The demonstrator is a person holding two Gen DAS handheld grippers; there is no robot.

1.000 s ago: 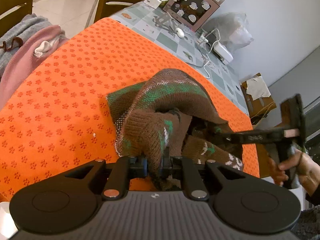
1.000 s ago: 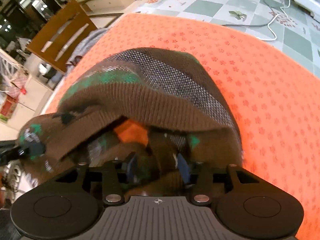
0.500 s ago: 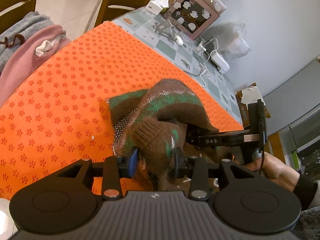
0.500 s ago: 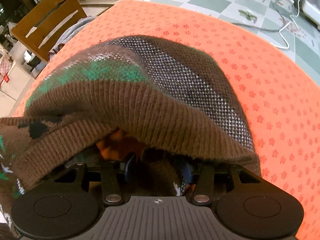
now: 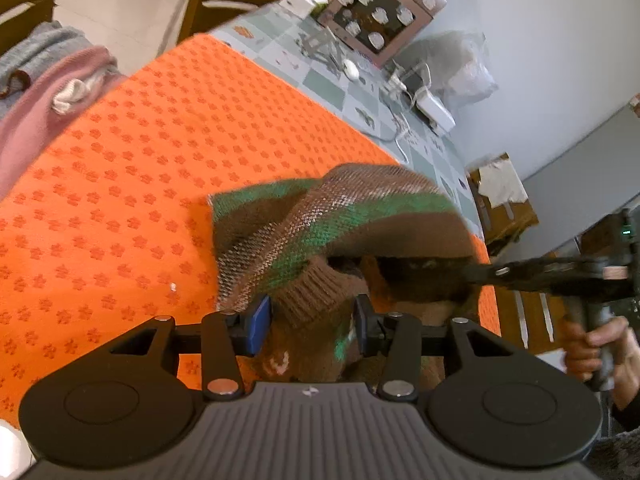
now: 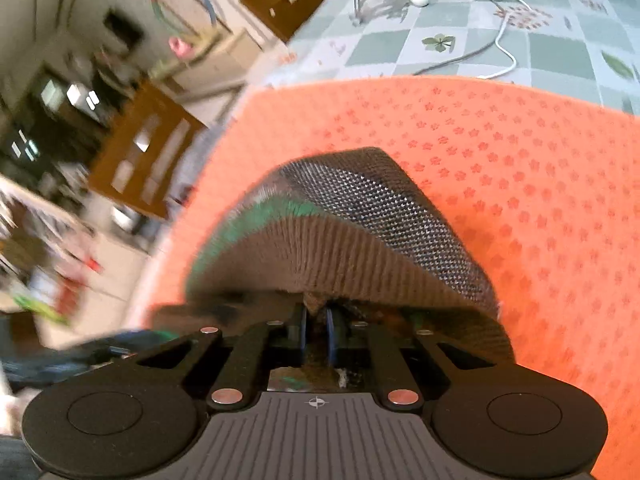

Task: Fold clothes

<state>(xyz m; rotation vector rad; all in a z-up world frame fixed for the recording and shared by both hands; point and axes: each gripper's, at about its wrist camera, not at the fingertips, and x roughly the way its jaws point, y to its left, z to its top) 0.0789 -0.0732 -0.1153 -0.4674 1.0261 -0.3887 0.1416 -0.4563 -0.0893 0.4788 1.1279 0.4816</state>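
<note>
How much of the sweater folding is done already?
Not much looks done: the brown sweater is still a bunched heap on the orange cloth. In hand: the right gripper has just closed on its edge, and the left gripper has just been opening, loose around a cuff. Flattening and folding are left, and the pink clothes wait.

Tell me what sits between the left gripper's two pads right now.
A ribbed brown fold of the sweater lies between the left gripper pads, which have just been opening; seen in the left wrist view.

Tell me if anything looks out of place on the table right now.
Mostly the brown sweater: it sits bunched in a hump on the orange mat, not flat. A small white speck lies on the mat beside it.
</note>
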